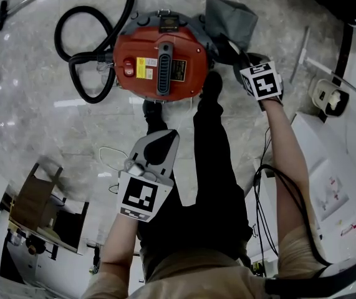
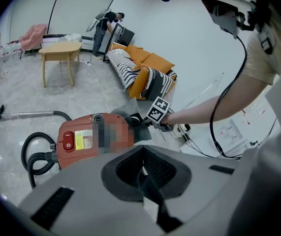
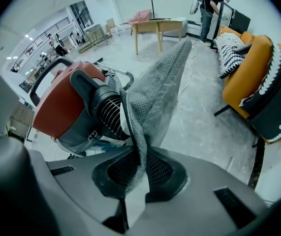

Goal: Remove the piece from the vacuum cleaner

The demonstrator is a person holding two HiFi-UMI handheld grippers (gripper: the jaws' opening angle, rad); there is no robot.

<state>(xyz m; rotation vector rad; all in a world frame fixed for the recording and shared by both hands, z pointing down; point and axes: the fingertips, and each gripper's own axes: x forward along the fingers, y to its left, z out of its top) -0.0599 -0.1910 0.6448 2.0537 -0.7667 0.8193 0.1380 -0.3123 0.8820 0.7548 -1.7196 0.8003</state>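
No text is legible; the yellow label (image 1: 146, 68) on the vacuum cleaner (image 1: 159, 48) is too small.

Orange sofa (image 2: 152, 63) — wooden table (image 2: 60, 49) nearby

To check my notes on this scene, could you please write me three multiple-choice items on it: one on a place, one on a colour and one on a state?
1. Where is the grey mesh piece?
A) between the jaws of the right gripper
B) between the jaws of the left gripper
C) shut inside the vacuum cleaner

2. What colour is the vacuum cleaner's shell?
A) blue
B) red
C) yellow

3. In what state is the left gripper?
A) wide open
B) shut on the grey mesh piece
C) shut, with nothing between its jaws

Answers:
1 A: the right gripper view shows the jaws pinching the mesh.
2 B: the head view shows a red shell.
3 C: the left gripper view shows the jaws together and empty.
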